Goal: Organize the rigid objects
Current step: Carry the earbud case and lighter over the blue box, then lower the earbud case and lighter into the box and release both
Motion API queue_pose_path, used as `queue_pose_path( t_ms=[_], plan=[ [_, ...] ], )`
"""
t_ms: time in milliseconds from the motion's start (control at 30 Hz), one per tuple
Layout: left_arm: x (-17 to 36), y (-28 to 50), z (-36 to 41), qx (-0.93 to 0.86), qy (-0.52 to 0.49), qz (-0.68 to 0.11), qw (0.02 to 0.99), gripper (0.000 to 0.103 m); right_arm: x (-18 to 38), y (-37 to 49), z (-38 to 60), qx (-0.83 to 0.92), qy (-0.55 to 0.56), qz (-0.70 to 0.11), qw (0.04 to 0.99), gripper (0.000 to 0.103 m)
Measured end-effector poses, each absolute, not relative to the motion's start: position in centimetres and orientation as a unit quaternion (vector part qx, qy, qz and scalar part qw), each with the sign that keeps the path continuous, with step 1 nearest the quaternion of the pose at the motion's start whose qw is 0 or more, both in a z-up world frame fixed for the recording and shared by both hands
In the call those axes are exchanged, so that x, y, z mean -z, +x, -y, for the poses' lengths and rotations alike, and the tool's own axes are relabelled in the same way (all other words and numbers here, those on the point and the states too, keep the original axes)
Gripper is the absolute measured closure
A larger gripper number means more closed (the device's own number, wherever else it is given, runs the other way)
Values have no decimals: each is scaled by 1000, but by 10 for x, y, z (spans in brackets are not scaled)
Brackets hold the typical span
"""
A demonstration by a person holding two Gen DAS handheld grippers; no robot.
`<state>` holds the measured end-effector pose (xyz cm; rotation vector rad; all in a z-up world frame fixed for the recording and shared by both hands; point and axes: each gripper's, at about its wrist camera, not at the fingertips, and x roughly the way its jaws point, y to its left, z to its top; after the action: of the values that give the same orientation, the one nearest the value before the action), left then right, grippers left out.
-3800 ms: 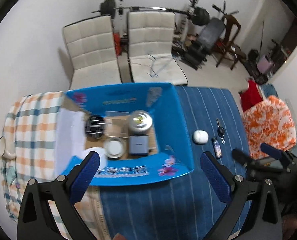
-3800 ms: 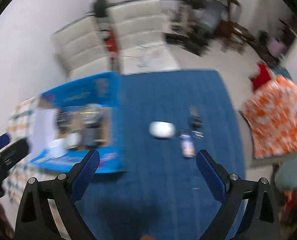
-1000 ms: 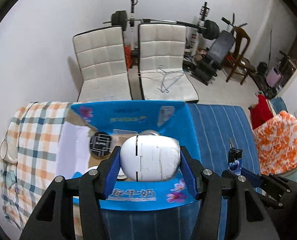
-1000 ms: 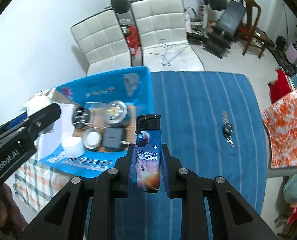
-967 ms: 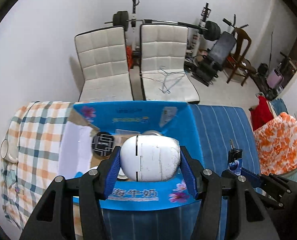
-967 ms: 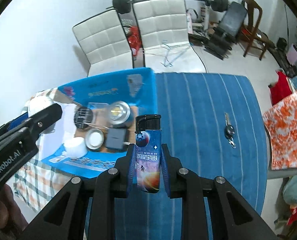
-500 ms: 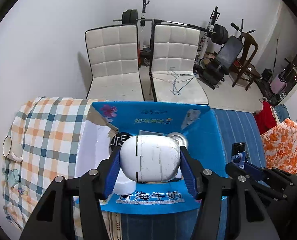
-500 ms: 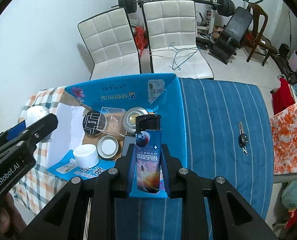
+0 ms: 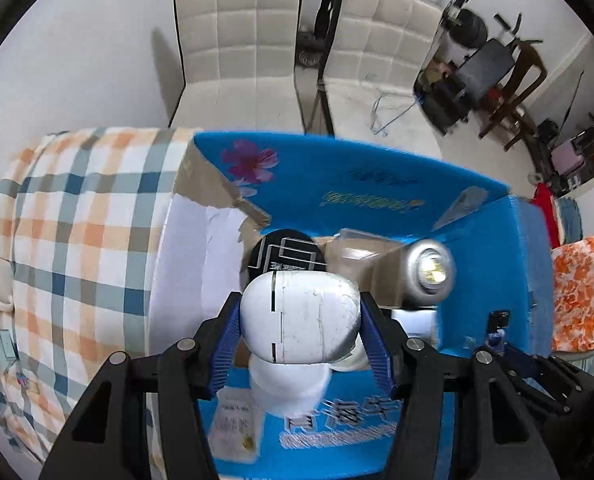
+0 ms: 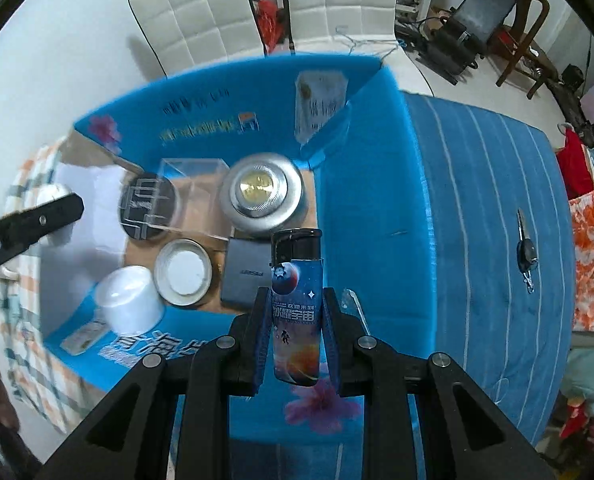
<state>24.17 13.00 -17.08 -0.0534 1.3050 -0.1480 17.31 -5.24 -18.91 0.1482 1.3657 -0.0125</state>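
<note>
My left gripper (image 9: 299,326) is shut on a white rounded case (image 9: 299,316), held over the near left part of the open blue cardboard box (image 9: 337,172). My right gripper (image 10: 297,322) is shut on an upright blue lighter (image 10: 296,304) with a black cap, above the near right wall of the blue box (image 10: 361,184). Inside the box lie a silver round tin (image 10: 261,194), a black round lid (image 10: 147,208), a dark grey block (image 10: 243,276), an open round tin (image 10: 183,272) and a white cup (image 10: 129,304).
A key (image 10: 525,248) lies on the blue striped cloth (image 10: 481,200) right of the box. A checked cloth (image 9: 77,220) covers the left of the table. Two white chairs (image 9: 241,48) stand behind. An orange patterned cushion (image 9: 581,288) is at the right.
Both grippers have moved forward and down over the box, which now looms larger. The case and the lighter stay clamped. Earlier both grippers were open, with these objects lying on the blue cloth.
</note>
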Motion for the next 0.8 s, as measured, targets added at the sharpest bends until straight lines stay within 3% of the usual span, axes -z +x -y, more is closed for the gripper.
queue_pose_path(
  t_ms=[333,700,800],
  plan=[
    [235,252,-125,83,8,-683,726,49,241,186,39,13,57,-675,736,77],
    [254,241,-137,78,-27,-709,701,49,261,203,51,-1,90,-696,712,76],
    [253,239,-139,73,-33,-712,698,49,261,206,60,2,95,-701,706,68]
  ],
)
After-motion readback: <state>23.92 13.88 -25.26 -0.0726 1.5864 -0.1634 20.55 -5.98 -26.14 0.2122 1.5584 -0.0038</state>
